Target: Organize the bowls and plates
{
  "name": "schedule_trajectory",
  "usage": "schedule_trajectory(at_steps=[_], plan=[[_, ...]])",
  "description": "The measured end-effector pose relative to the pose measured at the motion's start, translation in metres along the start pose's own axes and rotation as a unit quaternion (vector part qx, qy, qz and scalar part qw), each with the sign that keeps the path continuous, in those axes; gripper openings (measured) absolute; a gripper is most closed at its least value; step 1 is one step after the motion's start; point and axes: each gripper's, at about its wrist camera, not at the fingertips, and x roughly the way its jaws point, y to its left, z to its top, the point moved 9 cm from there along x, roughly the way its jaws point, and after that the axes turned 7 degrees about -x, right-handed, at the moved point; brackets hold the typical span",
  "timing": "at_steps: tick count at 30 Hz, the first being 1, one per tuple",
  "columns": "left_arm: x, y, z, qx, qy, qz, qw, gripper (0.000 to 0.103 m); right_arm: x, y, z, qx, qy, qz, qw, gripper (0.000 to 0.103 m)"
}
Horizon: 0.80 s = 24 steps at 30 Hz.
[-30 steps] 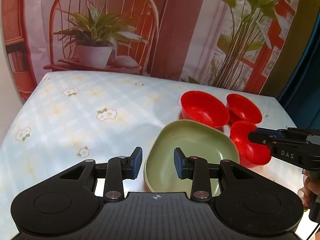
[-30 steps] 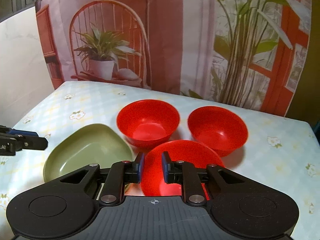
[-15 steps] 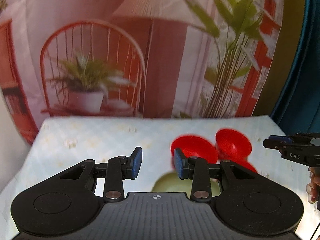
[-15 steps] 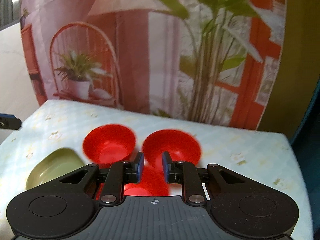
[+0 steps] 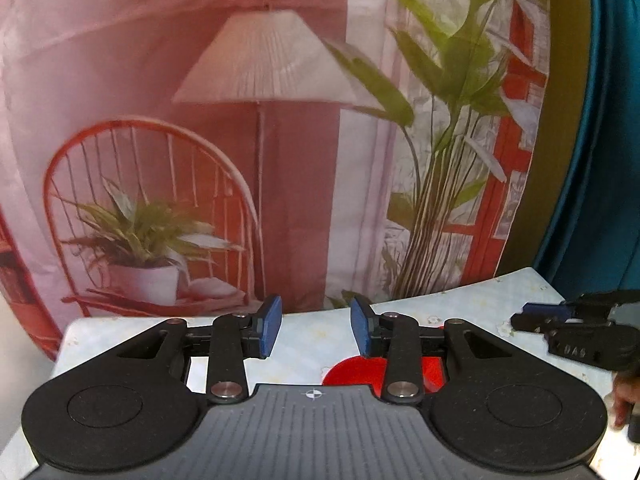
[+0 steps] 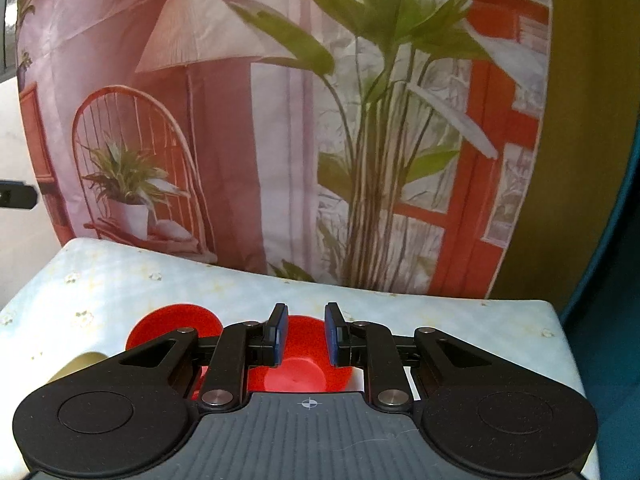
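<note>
Two red bowls point(image 6: 298, 356) sit upright, side by side on the floral tablecloth point(image 6: 120, 280). The olive-green plate's point(image 6: 82, 360) edge shows just left of them.

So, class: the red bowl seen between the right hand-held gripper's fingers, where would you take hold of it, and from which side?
Grip the red bowl by its near rim, one finger inside and one outside, coming down from above and in front. It sits upright with its mouth open upward, and its wall looks too wide to span. The right hand-held gripper has its jaws apart and empty, so it could probably straddle that rim.
</note>
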Motion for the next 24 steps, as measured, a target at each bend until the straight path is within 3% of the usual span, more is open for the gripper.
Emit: schedule_trajectory(at_steps=[12, 22, 24], plan=[[0.088, 0.017, -0.074, -0.025, 0.119, -0.026, 0.9923, 0.04, 0.068, 0.056, -0.019, -0.001, 0.044, 0.059, 0.997, 0.019], [0.126, 0.03, -0.117, -0.041, 0.177, -0.04, 0.9825, 0.039, 0.096, 0.08, -0.039, -0.008, 0.085, 0.077, 0.993, 0.019], [0.128, 0.033, -0.121, -0.045, 0.182, -0.042, 0.9813, 0.034, 0.099, 0.083, -0.04, -0.012, 0.088, 0.078, 0.993, 0.019]])
